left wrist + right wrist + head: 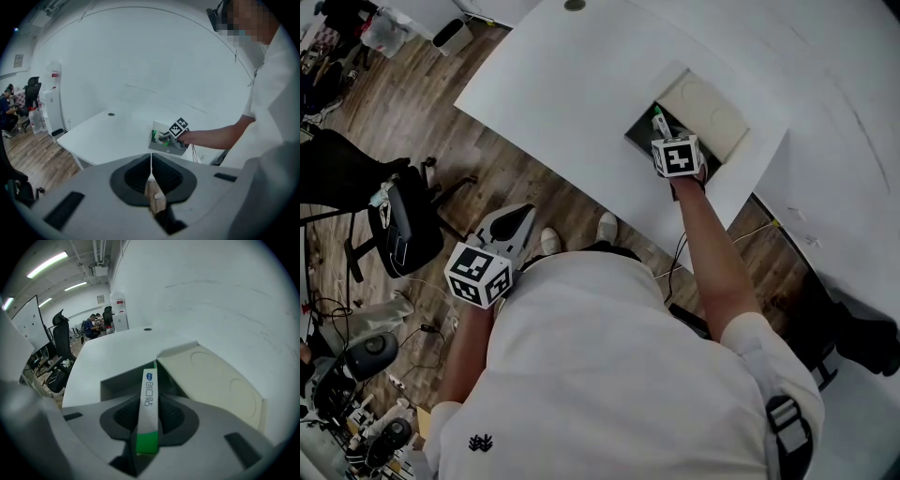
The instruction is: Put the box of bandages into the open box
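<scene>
While the right gripper (pixel 149 420) reaches out over the white table (pixel 572 84), its jaws stand partly apart and clamp the box of bandages (pixel 148 399) by its two broad faces. The box of bandages stands on edge between the pads. Its green end is nearest the camera, its white printed edge faces up, and its far end points toward 12 o'clock, over the opening of the open box (pixel 117 383).

In the head view, the open box sits near the front edge of the table, at 1 o'clock from frame centre. Its lid (pixel 708 111) is folded back flat at 2 o'clock from the opening. Whether the box of bandages touches the inside of the open box cannot be determined.

The left gripper (pixel 523 217) hangs at 8 o'clock, off the table and above the wooden floor (pixel 422 103). Its jaws are closed against each other with nothing between them.
</scene>
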A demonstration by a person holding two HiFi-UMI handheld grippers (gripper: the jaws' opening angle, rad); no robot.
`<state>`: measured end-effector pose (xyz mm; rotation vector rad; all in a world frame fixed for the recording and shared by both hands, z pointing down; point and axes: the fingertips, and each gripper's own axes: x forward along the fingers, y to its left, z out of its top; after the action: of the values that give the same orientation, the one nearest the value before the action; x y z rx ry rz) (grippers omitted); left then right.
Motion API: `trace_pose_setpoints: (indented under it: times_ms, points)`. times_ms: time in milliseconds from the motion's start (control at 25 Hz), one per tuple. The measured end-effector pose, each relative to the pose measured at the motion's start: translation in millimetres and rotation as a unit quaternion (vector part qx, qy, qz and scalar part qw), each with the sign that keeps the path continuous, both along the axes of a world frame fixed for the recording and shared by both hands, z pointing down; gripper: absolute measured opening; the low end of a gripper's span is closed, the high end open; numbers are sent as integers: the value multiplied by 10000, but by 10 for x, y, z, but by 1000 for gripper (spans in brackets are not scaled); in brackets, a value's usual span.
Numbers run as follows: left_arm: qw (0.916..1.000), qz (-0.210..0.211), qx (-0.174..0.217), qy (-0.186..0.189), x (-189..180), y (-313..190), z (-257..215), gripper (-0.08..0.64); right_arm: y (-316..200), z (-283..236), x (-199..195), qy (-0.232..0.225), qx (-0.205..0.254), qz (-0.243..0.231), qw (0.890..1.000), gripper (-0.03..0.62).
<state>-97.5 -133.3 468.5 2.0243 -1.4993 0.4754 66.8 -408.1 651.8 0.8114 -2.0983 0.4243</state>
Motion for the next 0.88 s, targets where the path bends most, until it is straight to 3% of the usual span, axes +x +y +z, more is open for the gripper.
trace_pose_setpoints:
  times_ms: [440,880]
  points:
    - [9999,124,-16,19,13,-48,-12,12,-9,-62,-31,-46,99,-48,9999,152]
    - [9988,447,82,164,-8,-35,-21,12,151,-323,26,-78,345,8,9994,159]
